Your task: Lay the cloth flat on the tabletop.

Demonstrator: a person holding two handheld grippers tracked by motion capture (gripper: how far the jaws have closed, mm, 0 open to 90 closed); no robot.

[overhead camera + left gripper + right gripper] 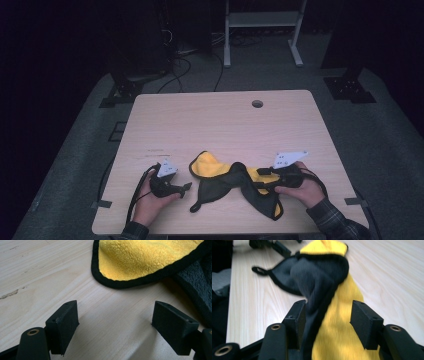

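Note:
A cloth [235, 182], yellow on one face and black on the other with a black hem, lies bunched and twisted near the front edge of the wooden table [215, 125]. My left gripper [184, 189] rests just left of the cloth, open, with only bare wood between its jaws [115, 322]. A yellow corner of the cloth [145, 257] lies ahead of it. My right gripper [262, 180] is at the cloth's right end, open. The cloth [319, 272] runs loosely between its jaws [328, 317], against the left jaw and apart from the right one. A small black loop [258, 270] sticks out of the cloth's far corner.
A round cable hole [257, 103] sits near the table's far edge. Behind the table, a white metal stand [262, 20] and cables [175, 65] are on the grey floor. A hand in a plaid sleeve [330, 220] holds the right gripper.

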